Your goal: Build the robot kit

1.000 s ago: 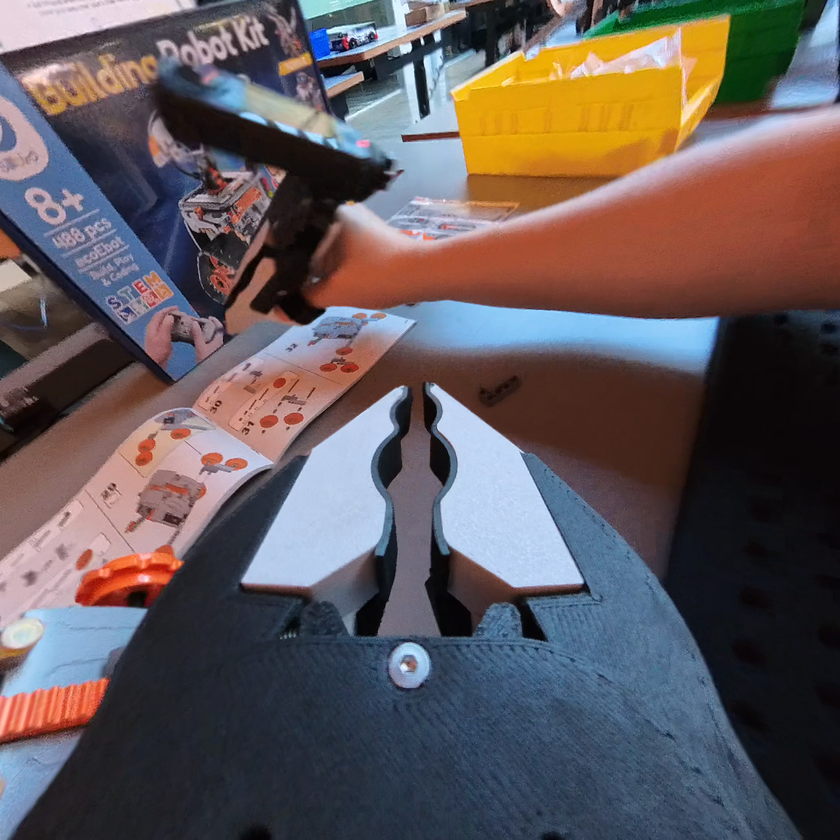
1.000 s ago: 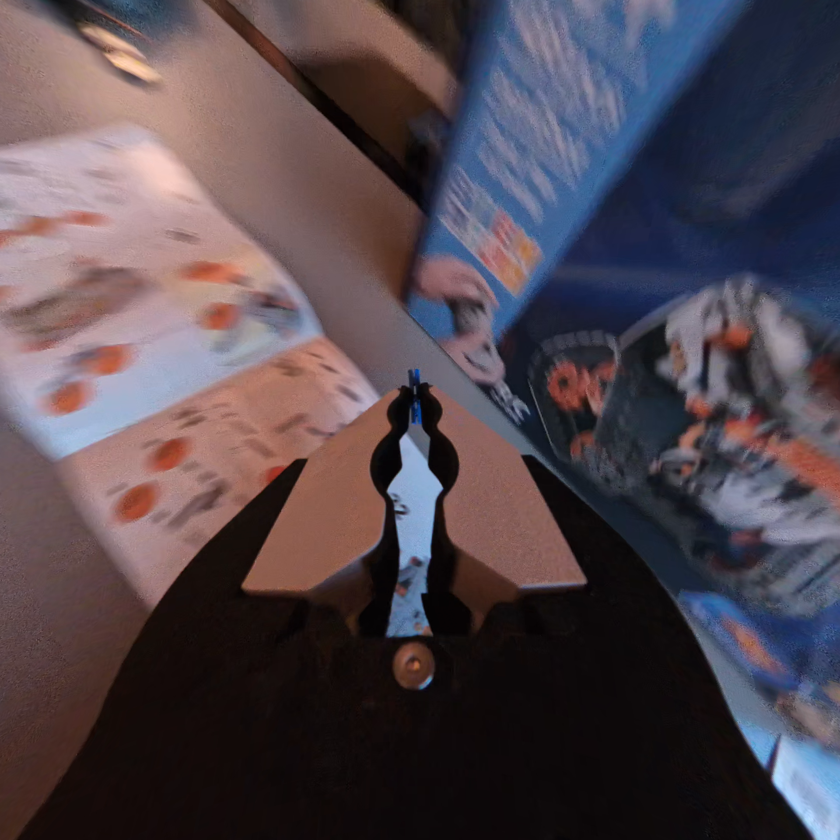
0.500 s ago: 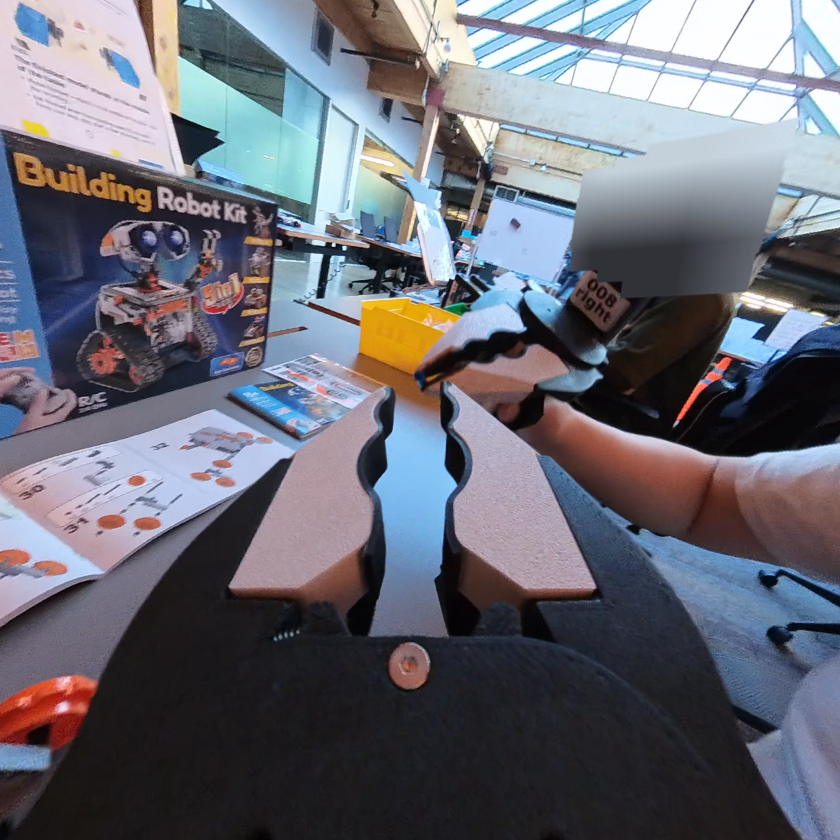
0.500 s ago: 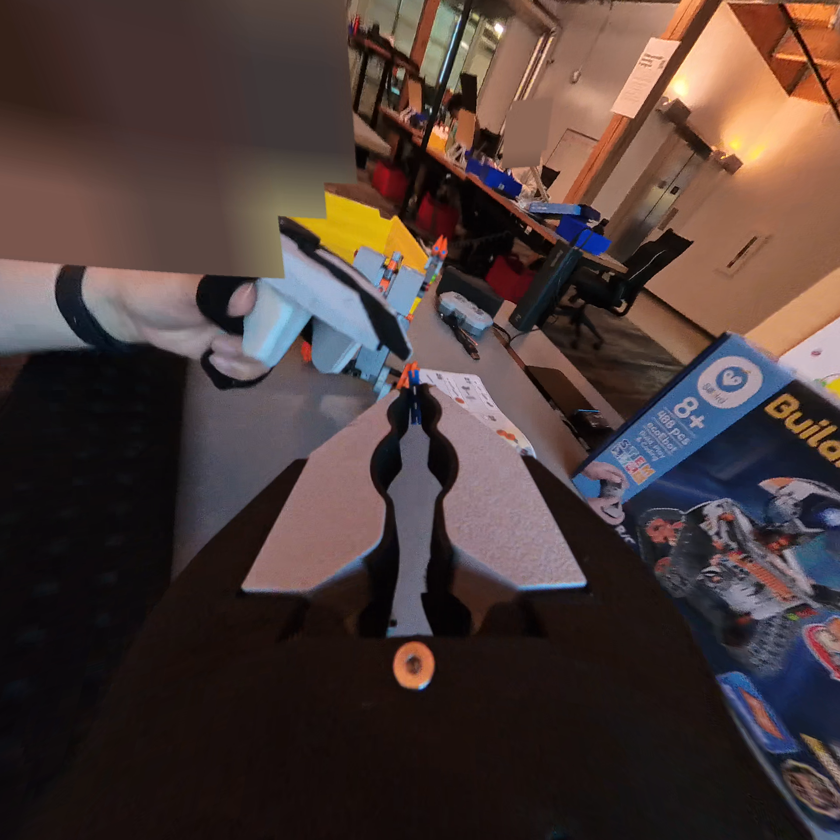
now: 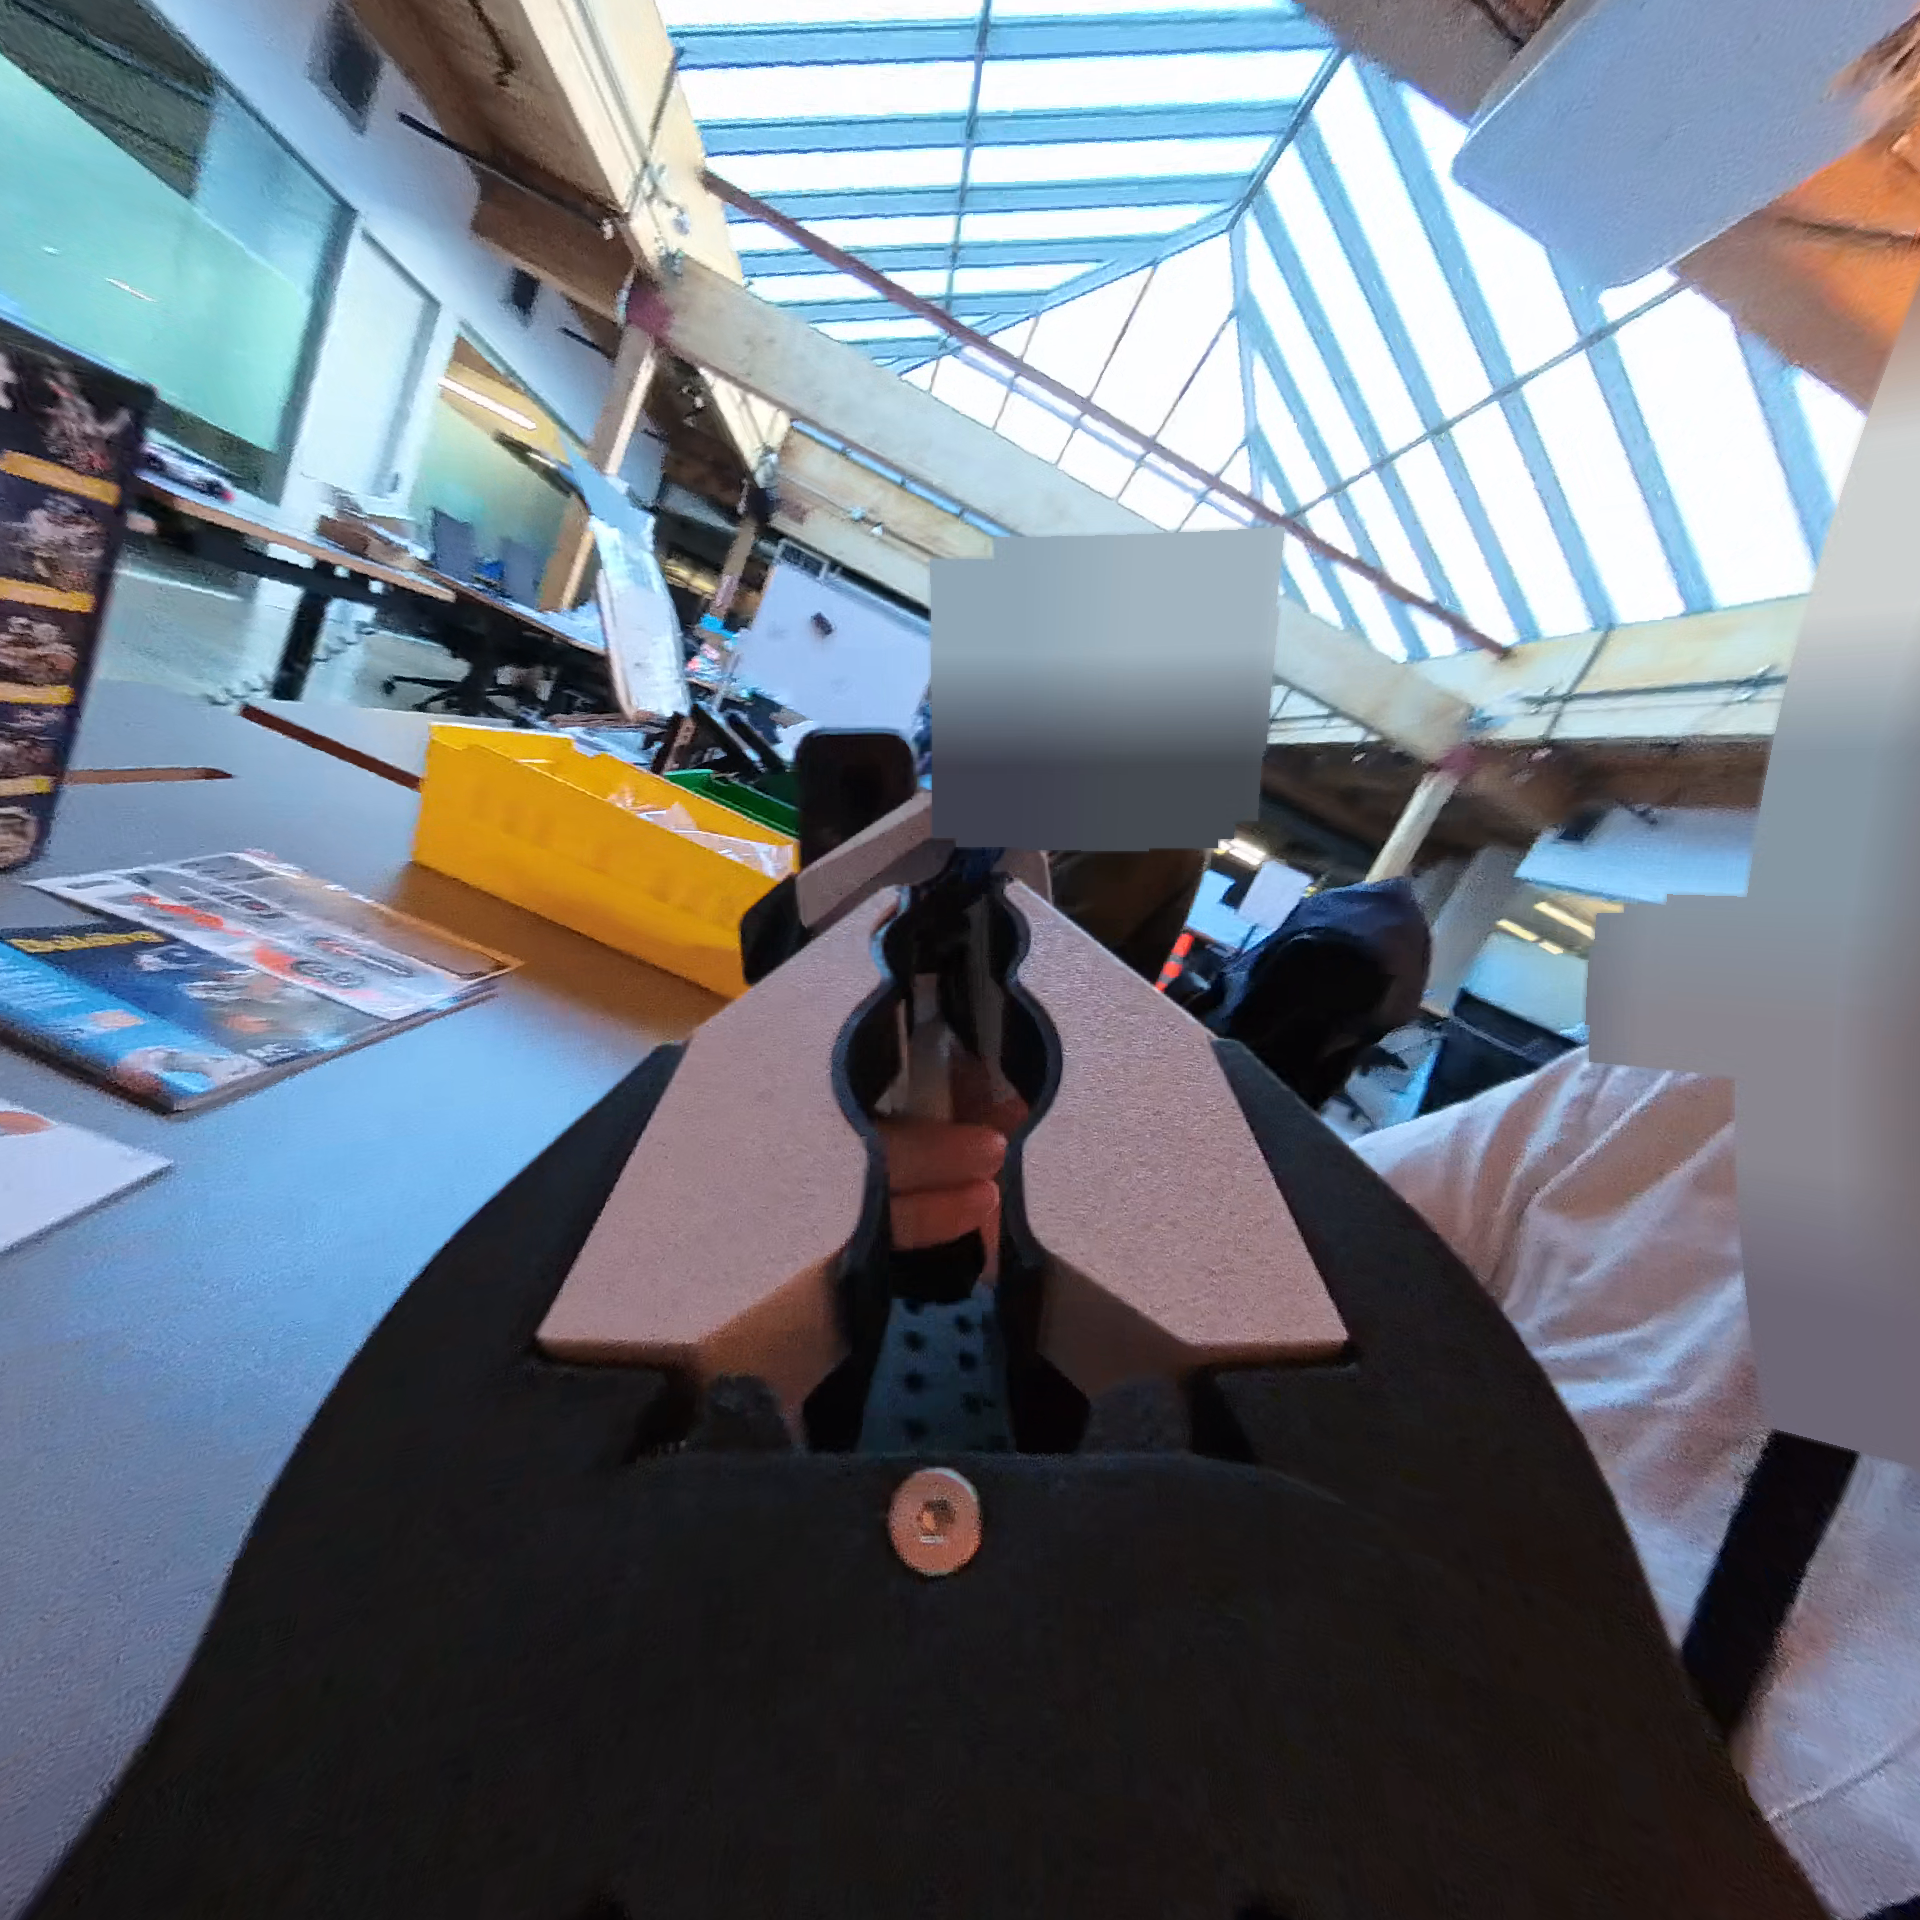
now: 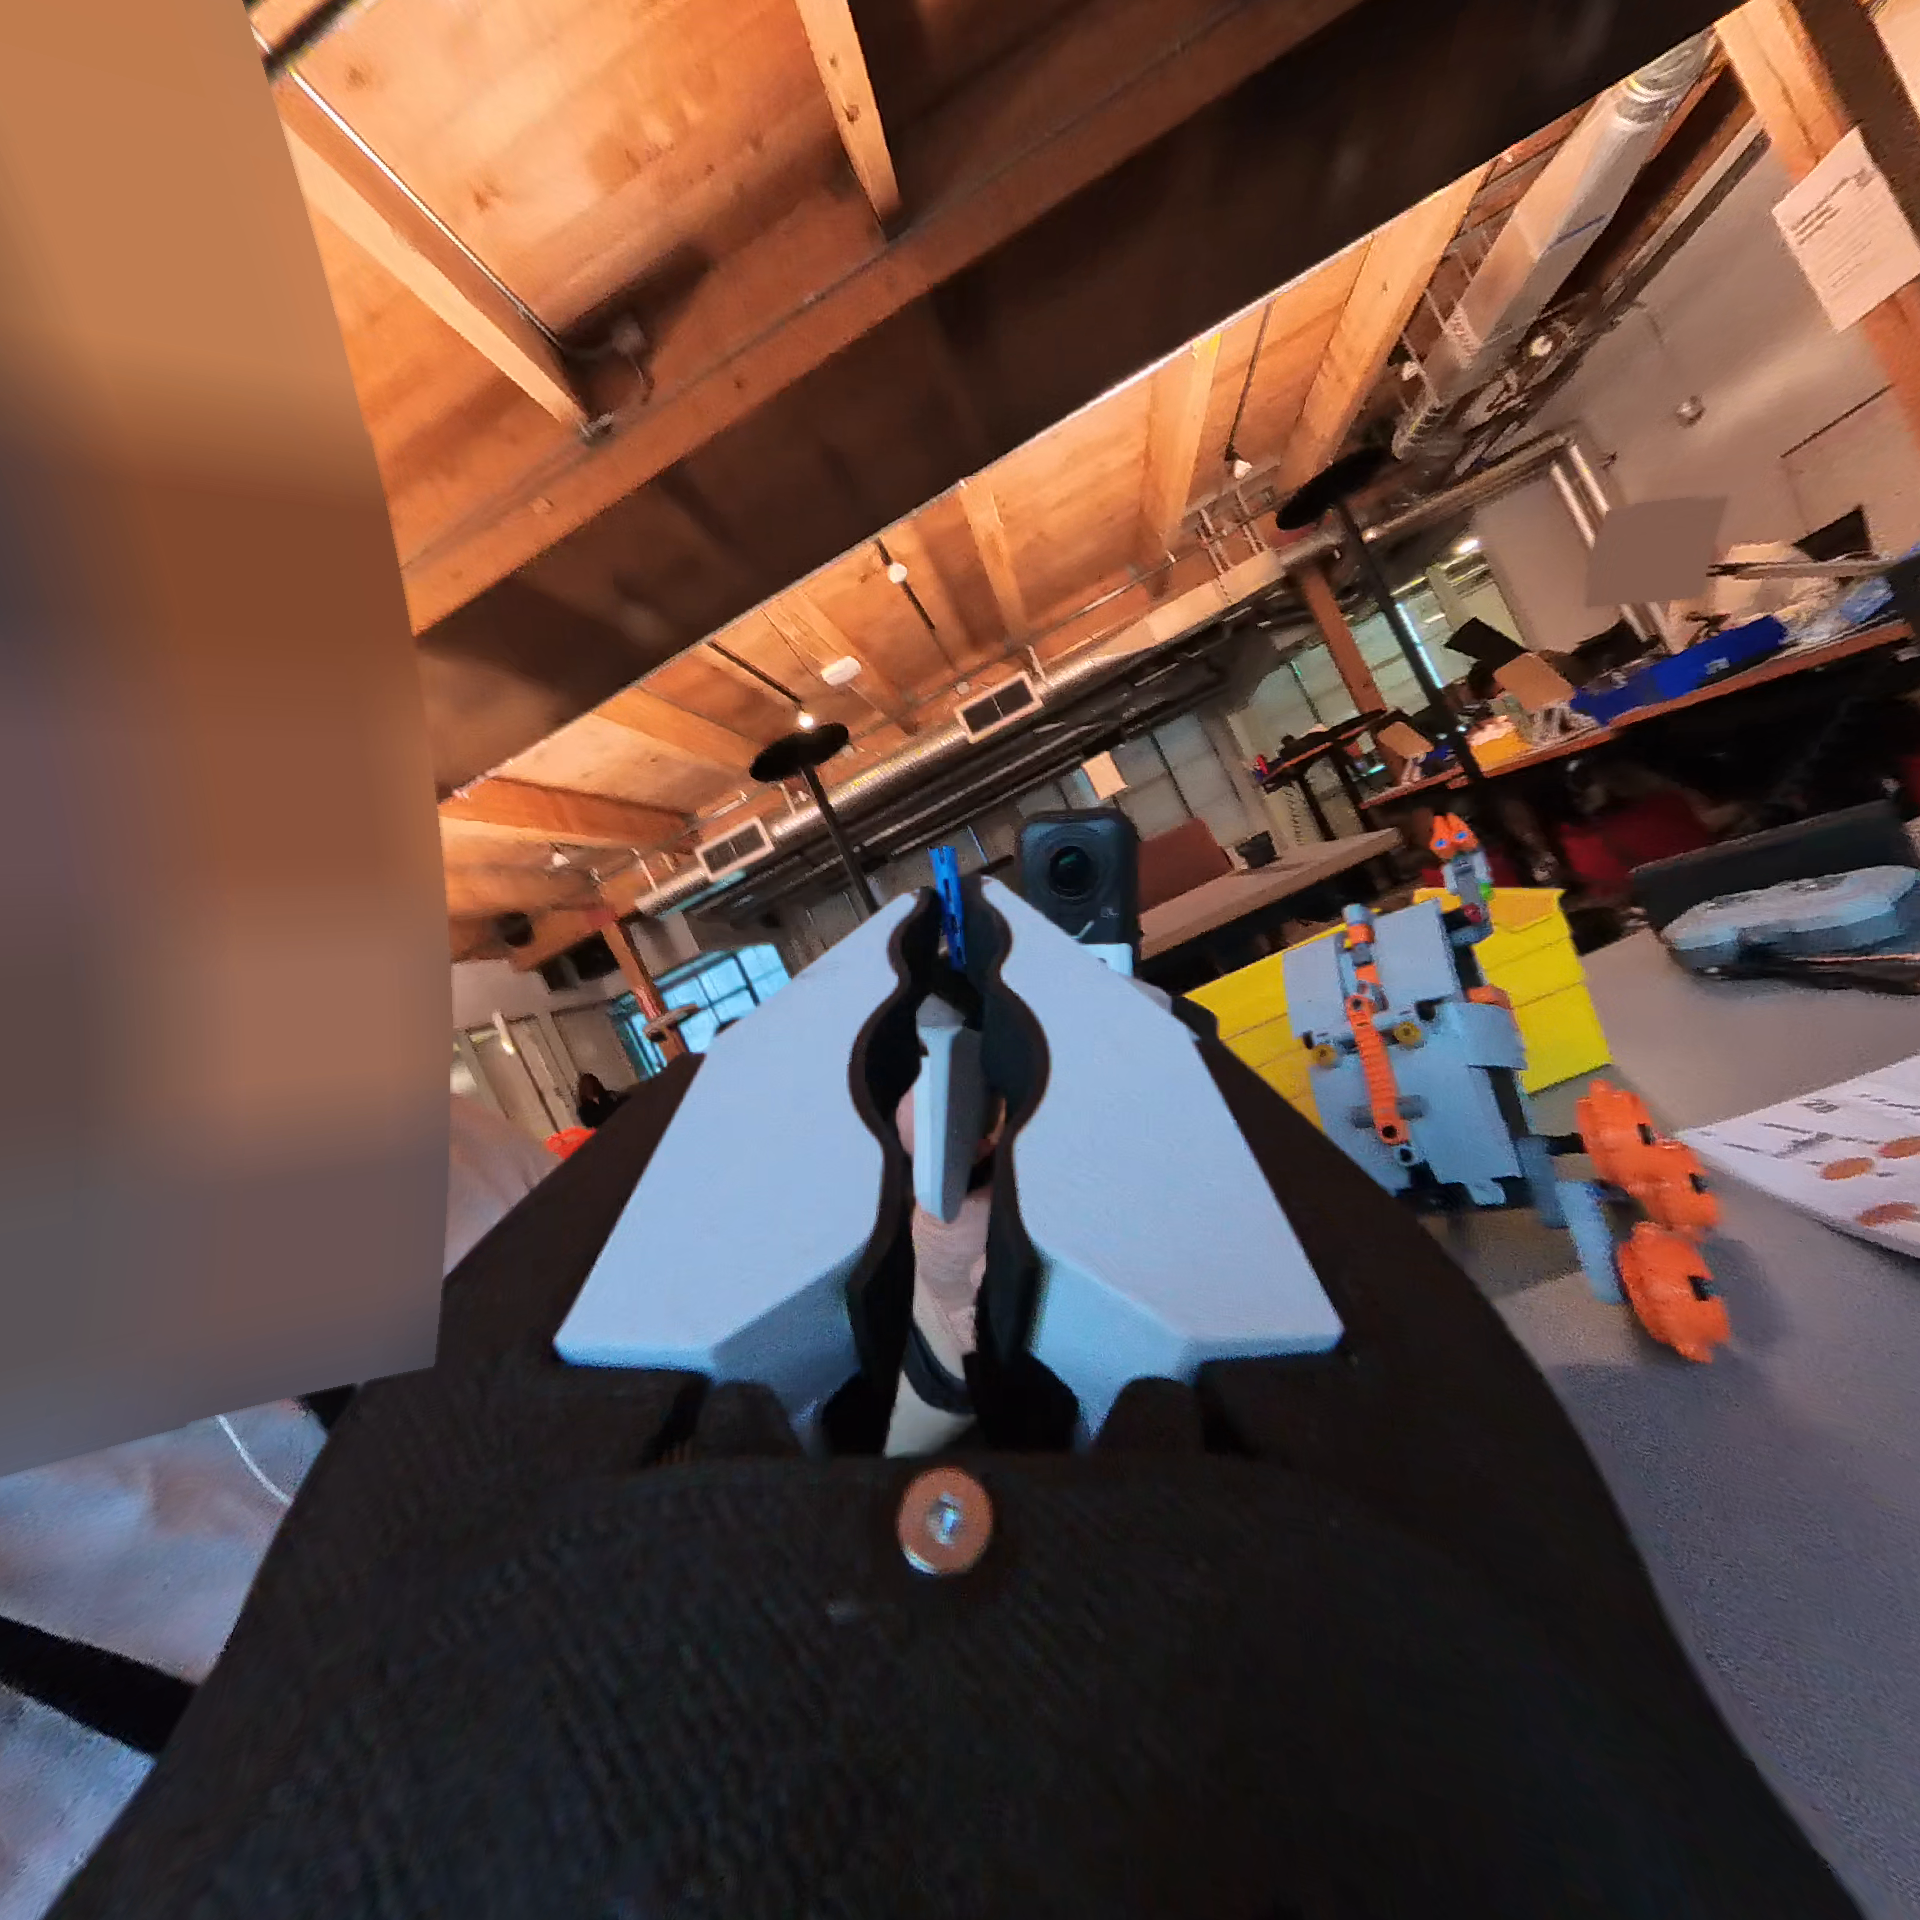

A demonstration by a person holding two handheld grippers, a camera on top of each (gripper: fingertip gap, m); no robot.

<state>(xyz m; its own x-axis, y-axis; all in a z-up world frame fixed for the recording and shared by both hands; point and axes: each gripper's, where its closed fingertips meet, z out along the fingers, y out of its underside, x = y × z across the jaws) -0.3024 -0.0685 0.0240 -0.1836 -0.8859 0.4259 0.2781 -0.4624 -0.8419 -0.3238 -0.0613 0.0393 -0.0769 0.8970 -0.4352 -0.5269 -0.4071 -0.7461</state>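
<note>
My right gripper (image 6: 951, 902) is shut on a small blue pin (image 6: 945, 894) that sticks out past its tips. Both grippers are raised above the table and point at each other, tip to tip. My left gripper (image 5: 954, 891) has its jaws a narrow gap apart around the blue pin (image 5: 975, 864) and the right gripper's fingertips (image 5: 862, 862). I cannot tell if the left pads touch the pin. In the right wrist view, one grey finger of the left gripper (image 6: 945, 1122) shows edge-on through the gap, with its black camera (image 6: 1075, 873) behind.
A grey and orange robot model (image 6: 1423, 1049) with orange wheels (image 6: 1652, 1164) stands on the grey table beside a yellow bin (image 5: 582, 831). Booklets (image 5: 239, 956) and a printed kit box (image 5: 52, 623) are at the left. A person's white sleeve (image 5: 1558, 1247) is at the right. My two grippers' fingertips are within a few centimetres of each other.
Both grippers lifted and turned to face each other. The left jaws went from shut to wide open and now stand narrowly apart. The right gripper kept the blue pin throughout.
</note>
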